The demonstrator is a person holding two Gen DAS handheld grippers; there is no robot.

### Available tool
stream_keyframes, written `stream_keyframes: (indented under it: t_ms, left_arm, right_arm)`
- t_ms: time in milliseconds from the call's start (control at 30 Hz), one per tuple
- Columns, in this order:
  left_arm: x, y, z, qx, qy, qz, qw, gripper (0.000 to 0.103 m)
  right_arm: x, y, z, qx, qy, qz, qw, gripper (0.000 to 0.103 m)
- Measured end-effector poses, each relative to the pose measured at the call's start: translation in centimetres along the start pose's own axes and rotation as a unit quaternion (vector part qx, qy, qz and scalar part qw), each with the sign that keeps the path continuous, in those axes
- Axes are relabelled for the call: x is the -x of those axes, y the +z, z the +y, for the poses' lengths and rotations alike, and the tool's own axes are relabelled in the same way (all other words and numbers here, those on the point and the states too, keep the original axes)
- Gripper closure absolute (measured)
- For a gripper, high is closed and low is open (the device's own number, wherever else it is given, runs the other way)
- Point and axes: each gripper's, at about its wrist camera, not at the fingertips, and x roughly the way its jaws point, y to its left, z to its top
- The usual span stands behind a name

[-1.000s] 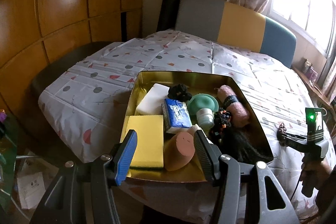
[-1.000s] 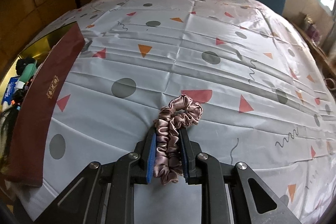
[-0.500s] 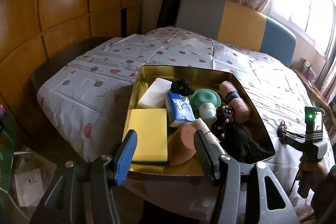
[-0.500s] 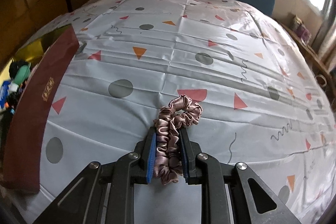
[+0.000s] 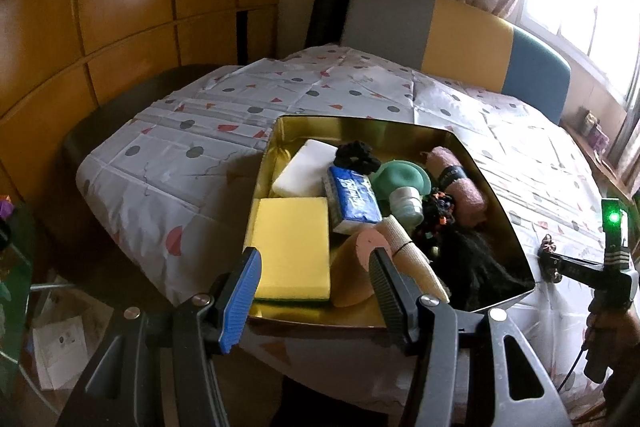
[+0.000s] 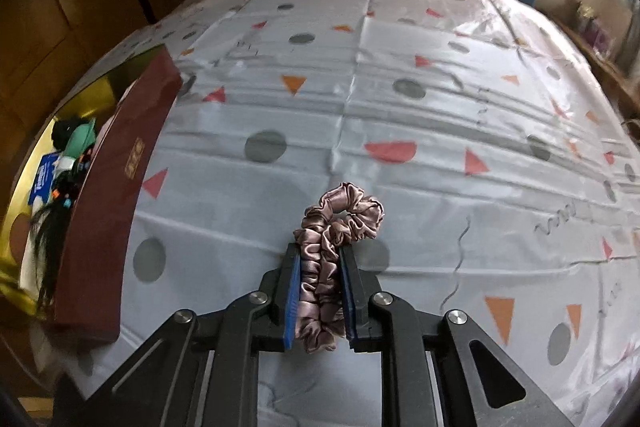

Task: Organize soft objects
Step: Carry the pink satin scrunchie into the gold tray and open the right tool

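Scrunchie pinched in right gripper, tin waiting at left

Satin fabric fills the narrow gap of the right gripper (image 6: 319, 297): its two pads press on a dusty-pink scrunchie (image 6: 334, 239), whose free loop curls out ahead of the fingertips over the patterned tablecloth (image 6: 440, 115). The jaws have just been closing a little further on it. To the left in that view stands the gold tin (image 6: 120, 75), its dark red outer wall facing the camera.

The left gripper (image 5: 316, 277) hangs above the near edge of the tin (image 5: 360, 125) with its jaws well apart and nothing between them. Inside the tin lie a yellow sponge (image 5: 290, 247), a white sponge (image 5: 302, 173), a blue tissue pack (image 5: 354, 197), a black scrunchie (image 5: 356, 157), a green silicone piece (image 5: 402, 181), a rolled pink towel (image 5: 460, 183) with a dark band, a beige bandage roll (image 5: 404, 247) and a dark wig (image 5: 480, 275). The tin sits near the table's front edge, left of the held scrunchie.
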Motion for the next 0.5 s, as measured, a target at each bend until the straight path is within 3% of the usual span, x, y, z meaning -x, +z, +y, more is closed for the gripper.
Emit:
stream_keyframes:
  t_ms: [200,500]
  left_arm:
    - [-0.1,0.0,-0.6,-0.010,0.001,0.004,0.9999,0.046]
    - [-0.1,0.2,-0.6,-0.006,0.001,0.000,1.0000,0.046]
  right_arm:
    - [1.9,0.3,0.8,-0.005,0.022,-0.029,0.999,0.086]
    - [5.5,1.2,7.1,0.068,0.085,-0.072,0.991,0.086]
